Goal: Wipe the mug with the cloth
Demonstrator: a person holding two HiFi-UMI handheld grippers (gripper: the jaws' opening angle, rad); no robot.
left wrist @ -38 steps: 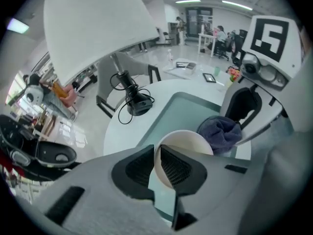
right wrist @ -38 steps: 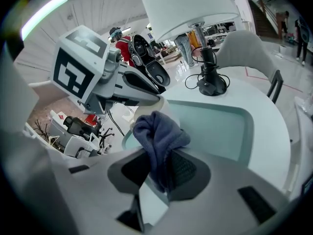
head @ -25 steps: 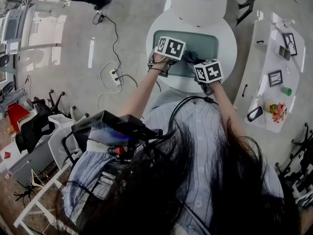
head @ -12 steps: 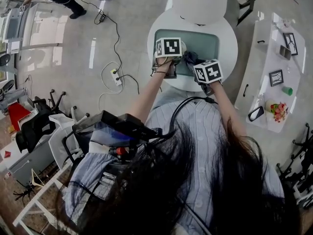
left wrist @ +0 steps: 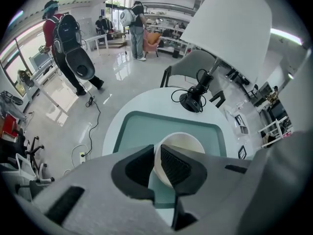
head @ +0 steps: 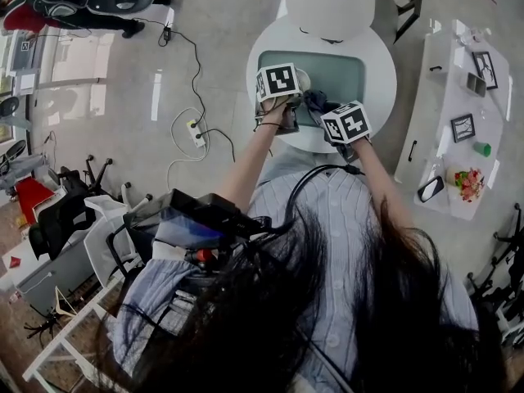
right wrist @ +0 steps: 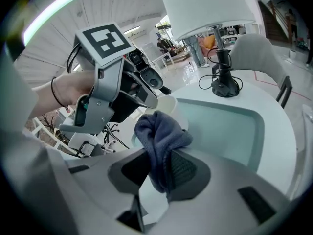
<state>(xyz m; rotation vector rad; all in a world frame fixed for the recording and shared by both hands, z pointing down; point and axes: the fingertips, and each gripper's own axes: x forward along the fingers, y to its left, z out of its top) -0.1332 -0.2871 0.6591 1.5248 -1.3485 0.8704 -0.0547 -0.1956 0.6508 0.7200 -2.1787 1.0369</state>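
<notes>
A white mug (left wrist: 182, 146) is held over the green mat (left wrist: 142, 131) on the round white table; my left gripper (left wrist: 155, 166) is shut on its rim, one jaw inside and one outside. The mug (right wrist: 168, 106) shows past the cloth in the right gripper view, and the mug (head: 302, 80) sits beside the left marker cube in the head view. My right gripper (right wrist: 157, 173) is shut on a bunched blue-grey cloth (right wrist: 159, 138), close to the mug's side. In the head view the cloth (head: 316, 101) lies between my left gripper (head: 286, 97) and my right gripper (head: 327, 115).
A lamp with a big white shade (left wrist: 230, 28) and black base (left wrist: 191, 102) stands at the table's far side, cable beside it. A grey chair (left wrist: 195, 67) is behind the table. A white side shelf (head: 458, 113) holds small items. People stand on the floor to the left.
The left gripper and mug have shifted slightly right, toward the cloth. The right gripper moved a little left and up. A person in the background walked left.
</notes>
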